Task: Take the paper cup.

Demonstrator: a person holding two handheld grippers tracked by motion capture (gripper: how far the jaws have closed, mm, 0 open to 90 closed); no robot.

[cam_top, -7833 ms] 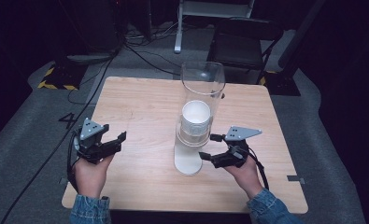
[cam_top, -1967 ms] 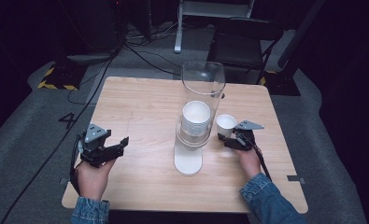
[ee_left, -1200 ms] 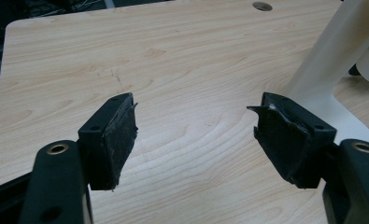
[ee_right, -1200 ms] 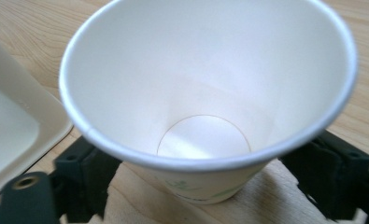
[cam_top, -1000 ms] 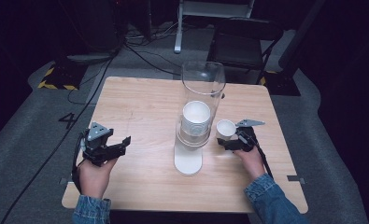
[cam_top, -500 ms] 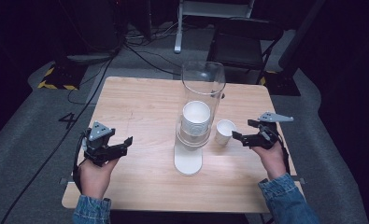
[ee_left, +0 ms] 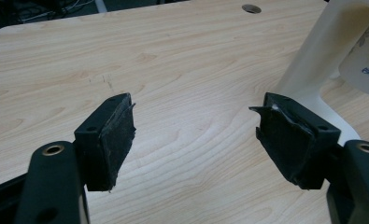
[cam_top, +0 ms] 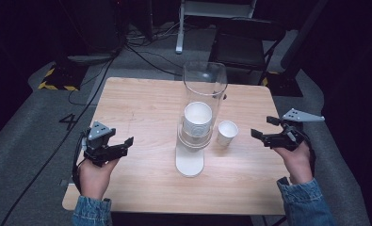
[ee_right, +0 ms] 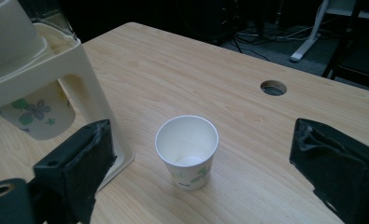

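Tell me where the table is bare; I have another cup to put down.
Bare wood spans the left half, between the left gripper and the cup dispenser, and the far strip behind it. It is crowded right of the dispenser, where the paper cup stands before the open right gripper.

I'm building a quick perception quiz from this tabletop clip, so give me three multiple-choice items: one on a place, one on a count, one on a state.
1. Where does the loose paper cup stand?
A. Inside the dispenser
B. On the table, between the dispenser and the right gripper
C. In the left gripper

2. How many cups stand free on the table?
A. One
B. Two
C. Three

3. How is the right gripper?
A. Shut on the cup
B. Shut, empty
C. Open, empty

Answers: 1 B, the high view shows it upright beside the dispenser. 2 A, a single cup stands apart. 3 C, the right gripper view shows jaws spread, clear of the cup.
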